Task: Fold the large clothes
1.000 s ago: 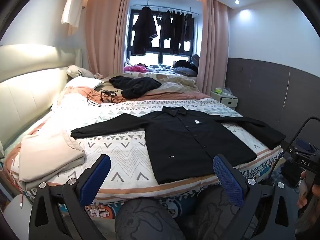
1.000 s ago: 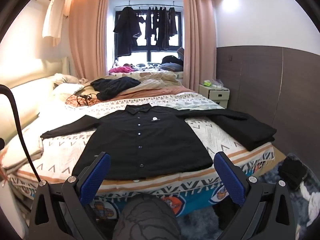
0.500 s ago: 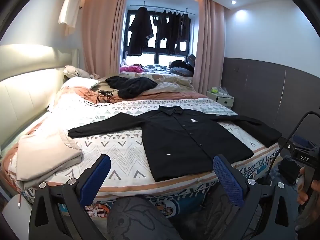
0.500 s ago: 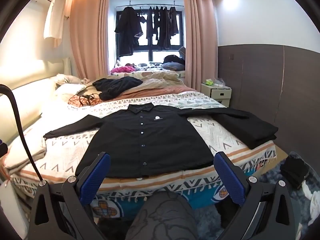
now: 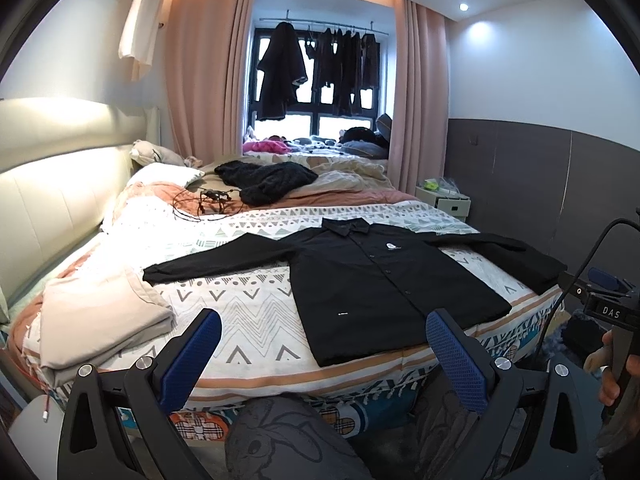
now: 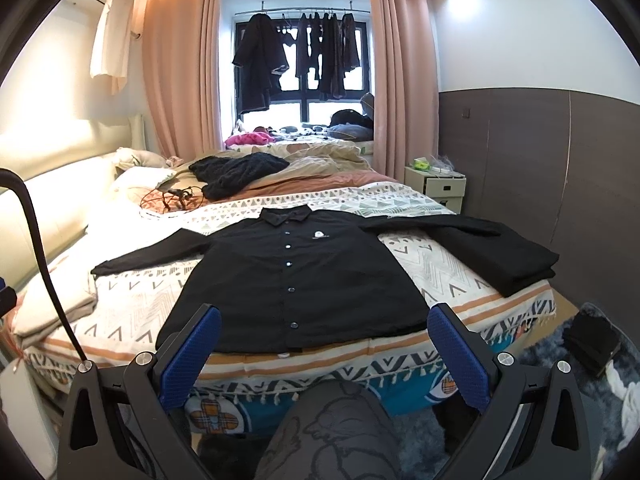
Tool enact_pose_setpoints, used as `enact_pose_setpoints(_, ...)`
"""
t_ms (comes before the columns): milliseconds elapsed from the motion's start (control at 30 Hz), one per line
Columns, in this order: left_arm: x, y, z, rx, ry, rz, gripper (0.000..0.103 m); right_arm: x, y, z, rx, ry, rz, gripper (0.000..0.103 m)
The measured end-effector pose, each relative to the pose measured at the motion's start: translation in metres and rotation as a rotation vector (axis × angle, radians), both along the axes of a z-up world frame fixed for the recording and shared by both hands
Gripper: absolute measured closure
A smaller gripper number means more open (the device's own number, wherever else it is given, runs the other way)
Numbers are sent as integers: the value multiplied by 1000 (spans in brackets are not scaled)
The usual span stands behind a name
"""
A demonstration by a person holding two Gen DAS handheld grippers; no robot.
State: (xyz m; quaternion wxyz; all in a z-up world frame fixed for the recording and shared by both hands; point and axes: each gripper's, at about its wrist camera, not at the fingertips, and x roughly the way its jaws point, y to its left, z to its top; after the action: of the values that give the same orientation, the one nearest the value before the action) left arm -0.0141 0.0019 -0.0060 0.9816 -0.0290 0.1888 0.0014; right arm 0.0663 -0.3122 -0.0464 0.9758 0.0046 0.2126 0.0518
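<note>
I see one black shirt [image 6: 296, 276] spread face up on the bed [image 6: 452, 280], collar far, hem at the near edge, both sleeves out to the sides. The right sleeve [image 6: 404, 226] runs toward a folded black garment [image 6: 504, 254] lying at the right edge of the bed; I cannot tell whether they touch.

My left hand-held gripper [image 5: 320, 356] hangs in front of the bed with its jaws wide and nothing between them. My right hand-held gripper [image 6: 320, 354] is the same: wide, empty, clear of the cloth. Neither touches the shirt, so I judge folding has not begun.

For the first fold I would pinch the left sleeve [image 5: 216, 258] at the cuff and the shoulder seam, one gripper on each, and carry it across the chest, keeping the cloth taut so no crease gets trapped. I would take only the top layer and avoid catching the patterned cover beneath. The hem sits right at the near edge, so a careless tug could slide the shirt off the bed.

Counted: one shirt to fold, two sleeves, one folded black garment, one beige folded pile [image 5: 96, 316] at the left, one dark heap [image 6: 236, 170] farther back.
</note>
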Motion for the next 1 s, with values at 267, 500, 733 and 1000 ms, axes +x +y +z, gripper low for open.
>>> enact_pose_setpoints(267,-3,1,3,2,-7,-8,1,2,1,0,-1,9,2,0)
enact_pose_setpoints(500,2,1,1,-9,8,-25,1,5,3,0,14,12,0,0)
enact_pose_setpoints(733,2,5,-1,-26,5,-27,1,8,5,-2,29,26,-1,0)
enact_pose_setpoints(1000,3,8,-2,-38,4,-24,1,11,3,-2,35,32,-10,0)
